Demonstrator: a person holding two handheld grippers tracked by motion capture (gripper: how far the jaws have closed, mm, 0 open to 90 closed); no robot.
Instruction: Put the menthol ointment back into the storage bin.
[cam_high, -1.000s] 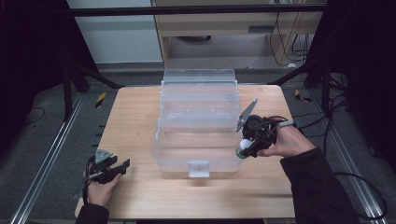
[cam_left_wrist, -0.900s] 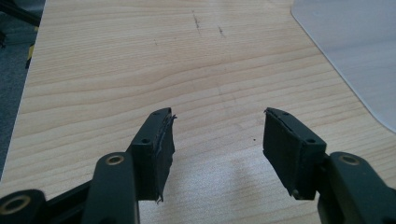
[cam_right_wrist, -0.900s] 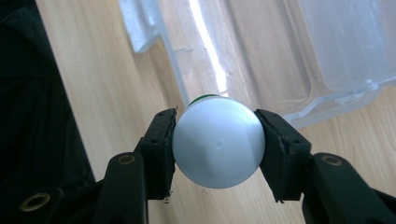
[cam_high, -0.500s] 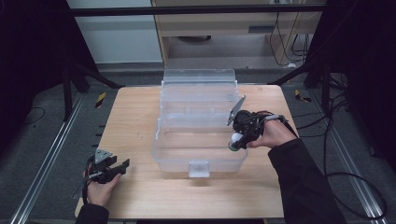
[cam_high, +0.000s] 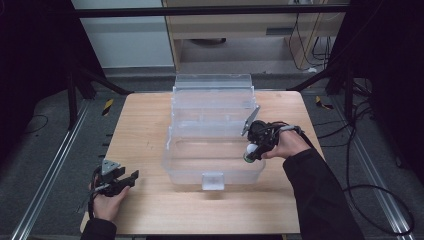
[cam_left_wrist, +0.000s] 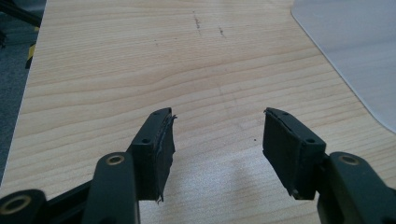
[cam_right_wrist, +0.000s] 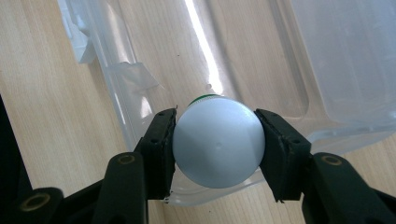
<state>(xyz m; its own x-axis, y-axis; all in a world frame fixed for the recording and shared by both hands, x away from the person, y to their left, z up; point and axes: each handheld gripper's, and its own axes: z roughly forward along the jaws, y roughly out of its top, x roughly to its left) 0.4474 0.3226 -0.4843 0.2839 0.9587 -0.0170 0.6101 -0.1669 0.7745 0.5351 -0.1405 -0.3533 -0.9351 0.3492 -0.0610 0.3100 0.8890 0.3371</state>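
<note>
I see a pale wood-grain table (cam_high: 150, 130), matte, with a few faint dark scuffs showing in the left gripper view. At its centre sits a clear plastic storage box (cam_high: 212, 150), rectangular with rounded corners, its walls glossy and see-through, its lid (cam_high: 212, 85) standing open toward twelve o'clock and a small clear latch (cam_high: 213, 180) on the six o'clock wall.

My right tongs (cam_right_wrist: 217, 140) are closed on a small white bottle (cam_right_wrist: 217, 147). In the right gripper view I see its round, smooth, matte white end with a tiny dimple in the middle, and a thin green band (cam_right_wrist: 205, 97) peeping out past its far edge. The black rubbery pads (cam_right_wrist: 163, 144) press on both sides of it. From the high view the bottle (cam_high: 249, 151) hangs over the box's three o'clock wall, just above the rim; I cannot tell whether it touches the plastic.

My left tongs (cam_left_wrist: 217, 140) stand open with nothing between them, their black pads slightly frayed at the edges, low over bare wood. In the high view they rest at the table's seven o'clock corner (cam_high: 125, 179), well apart from the box.
</note>
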